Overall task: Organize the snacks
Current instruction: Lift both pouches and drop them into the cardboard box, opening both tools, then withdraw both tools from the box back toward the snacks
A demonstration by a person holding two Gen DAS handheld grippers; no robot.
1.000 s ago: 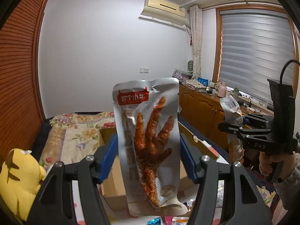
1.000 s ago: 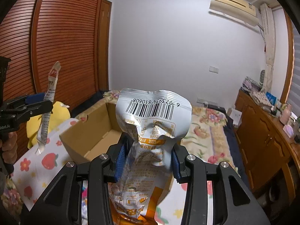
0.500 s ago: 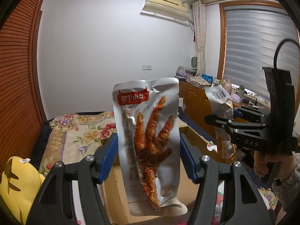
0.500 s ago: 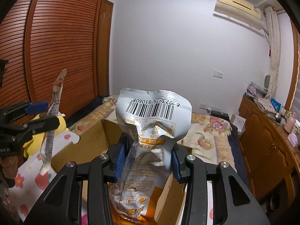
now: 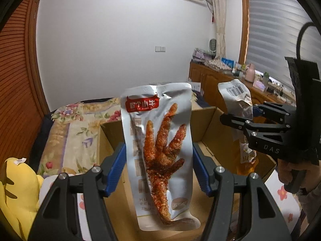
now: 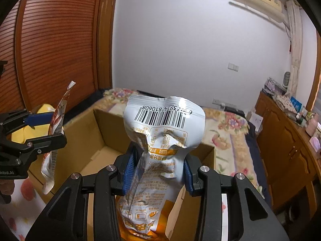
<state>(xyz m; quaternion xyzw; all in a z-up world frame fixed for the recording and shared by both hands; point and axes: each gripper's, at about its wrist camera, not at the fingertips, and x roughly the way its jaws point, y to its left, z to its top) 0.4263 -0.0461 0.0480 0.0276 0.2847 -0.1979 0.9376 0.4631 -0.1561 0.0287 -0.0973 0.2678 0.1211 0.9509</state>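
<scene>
The left gripper (image 5: 158, 168) is closed on a silver packet (image 5: 160, 140) printed with a chicken foot, its blue pads pressed against the packet's two side edges. The packet stands upright, held in the air over the near end of an open cardboard box (image 5: 208, 124). In the right wrist view the same packet (image 6: 54, 144) is seen edge-on, clamped in the left gripper (image 6: 42, 128) above the box's left wall.

The right gripper (image 6: 158, 172) is clamped on a white and orange pouch (image 6: 160, 150), barcode end up; the pouch is creased where the pads pinch it. It hangs over the near right part of the box (image 6: 104, 134). In the left wrist view the pouch (image 5: 236, 100) sits above the box's right wall, held by the right gripper (image 5: 238, 116).

The box rests on a bed with a floral cover (image 6: 224, 124). A yellow plush toy (image 5: 16, 186) lies left of the box.
</scene>
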